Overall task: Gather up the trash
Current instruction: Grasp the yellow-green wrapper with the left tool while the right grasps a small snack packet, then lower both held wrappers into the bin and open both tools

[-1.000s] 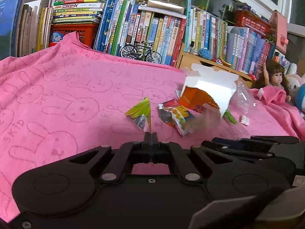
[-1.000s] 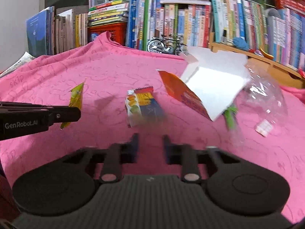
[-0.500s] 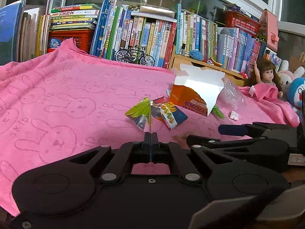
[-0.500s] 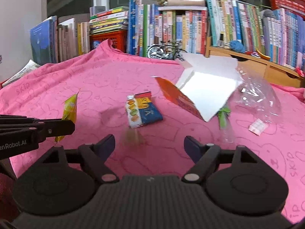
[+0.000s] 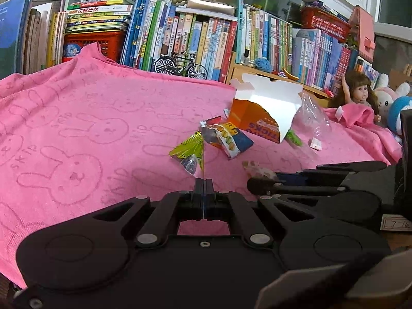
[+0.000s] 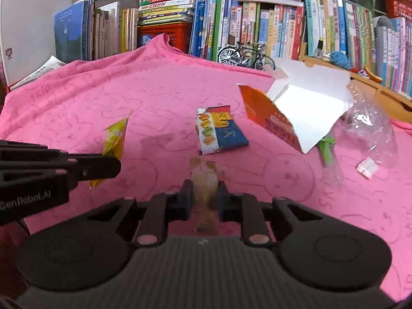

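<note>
Left claw [image 5: 204, 184] is pressed together, pinching the yellow-green wrapper [image 5: 190, 150]; right claw [image 6: 205, 188] is closing on a clear wrapper [image 6: 206, 180] above the pink towel [image 6: 154, 90].

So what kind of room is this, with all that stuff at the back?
Most likely a child's room or a home play corner. Packed rows of picture books line the back, a doll sits with plush toys on the right, and a pink bunny-print towel covers the surface.

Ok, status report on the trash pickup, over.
Left gripper shut on green wrapper. Right gripper closing on clear wrapper. Snack packet, orange box remain. Nothing blocking.
</note>
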Demonstrator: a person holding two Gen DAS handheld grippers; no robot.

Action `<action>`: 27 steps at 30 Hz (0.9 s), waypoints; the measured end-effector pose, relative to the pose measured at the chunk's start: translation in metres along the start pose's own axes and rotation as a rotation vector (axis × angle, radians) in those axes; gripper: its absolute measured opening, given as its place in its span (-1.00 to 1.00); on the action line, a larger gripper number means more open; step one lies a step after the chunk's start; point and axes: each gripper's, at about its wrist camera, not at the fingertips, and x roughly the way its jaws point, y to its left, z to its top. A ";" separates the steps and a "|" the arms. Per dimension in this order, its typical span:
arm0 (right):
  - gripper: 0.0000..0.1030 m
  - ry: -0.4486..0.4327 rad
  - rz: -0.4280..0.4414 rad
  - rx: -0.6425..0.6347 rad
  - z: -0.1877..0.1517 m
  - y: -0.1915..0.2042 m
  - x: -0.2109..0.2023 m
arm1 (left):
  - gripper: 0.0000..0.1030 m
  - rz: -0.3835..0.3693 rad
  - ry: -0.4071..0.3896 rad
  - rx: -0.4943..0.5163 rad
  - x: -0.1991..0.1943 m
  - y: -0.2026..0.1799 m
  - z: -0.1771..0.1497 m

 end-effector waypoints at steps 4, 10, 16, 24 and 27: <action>-0.61 -0.009 -0.007 0.016 -0.004 0.000 -0.011 | -1.00 -0.013 -0.002 0.007 -0.004 -0.005 -0.002; -0.61 -0.040 0.015 0.051 -0.016 -0.004 -0.040 | -0.99 -0.040 0.001 0.019 -0.016 -0.015 -0.009; -0.61 -0.065 0.033 0.072 -0.040 0.000 -0.076 | -0.99 -0.086 0.020 0.003 -0.039 -0.028 -0.026; -0.60 -0.067 0.049 0.109 -0.083 0.005 -0.127 | -0.99 -0.178 0.084 -0.015 -0.088 -0.039 -0.050; -0.60 -0.058 0.051 0.147 -0.105 0.006 -0.144 | -0.99 -0.238 0.146 -0.048 -0.100 -0.039 -0.062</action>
